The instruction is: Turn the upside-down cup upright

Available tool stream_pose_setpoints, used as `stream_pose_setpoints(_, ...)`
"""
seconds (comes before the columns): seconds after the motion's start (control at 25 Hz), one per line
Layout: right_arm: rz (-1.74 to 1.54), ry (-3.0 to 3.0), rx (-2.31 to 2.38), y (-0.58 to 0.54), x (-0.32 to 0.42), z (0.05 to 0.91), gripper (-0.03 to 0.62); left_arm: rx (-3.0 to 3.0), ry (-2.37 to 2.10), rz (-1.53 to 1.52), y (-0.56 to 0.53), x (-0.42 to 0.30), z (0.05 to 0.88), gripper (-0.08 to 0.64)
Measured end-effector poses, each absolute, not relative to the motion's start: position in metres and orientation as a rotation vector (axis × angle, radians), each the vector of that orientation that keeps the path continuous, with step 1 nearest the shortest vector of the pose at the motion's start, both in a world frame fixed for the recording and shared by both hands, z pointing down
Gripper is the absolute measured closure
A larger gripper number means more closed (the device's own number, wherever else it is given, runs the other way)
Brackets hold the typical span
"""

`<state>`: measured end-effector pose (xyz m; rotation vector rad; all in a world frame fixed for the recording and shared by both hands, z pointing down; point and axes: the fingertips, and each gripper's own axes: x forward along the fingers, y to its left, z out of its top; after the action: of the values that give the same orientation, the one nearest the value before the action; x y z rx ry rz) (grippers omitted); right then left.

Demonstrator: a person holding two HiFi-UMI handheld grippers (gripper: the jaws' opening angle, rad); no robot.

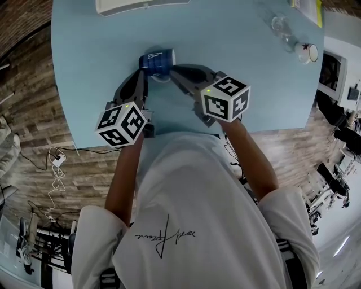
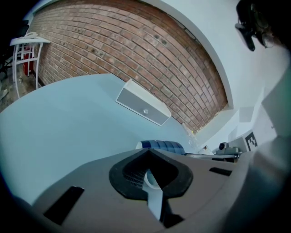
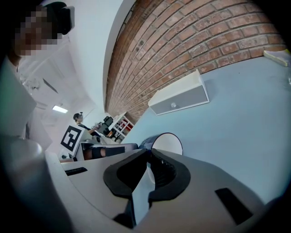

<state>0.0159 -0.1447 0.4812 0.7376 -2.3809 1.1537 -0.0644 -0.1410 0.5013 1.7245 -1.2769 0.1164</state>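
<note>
The left gripper (image 2: 148,151) has its jaws closed tip to tip, and a white curve shows through the gap behind the tips. The right gripper (image 3: 148,154) is closed the same way, on nothing. Just past both tips the blue cup (image 1: 156,60) lies on its side, mouth to the right. The grippers reach in over the near edge of the table (image 1: 237,73), which is bare on either side of them. A white box (image 1: 141,4) sits at the far edge and a glass (image 1: 280,25) stands well off to the right.
</note>
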Motion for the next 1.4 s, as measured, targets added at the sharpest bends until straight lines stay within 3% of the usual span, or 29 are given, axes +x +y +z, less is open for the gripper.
stream_pose_setpoints(1.4, 1.012, -2.328, 0.885, -0.102, 0.024, 0.478, 0.569, 1.880, -1.132, 0.301, -0.115, -0.041, 0.516, 0.549)
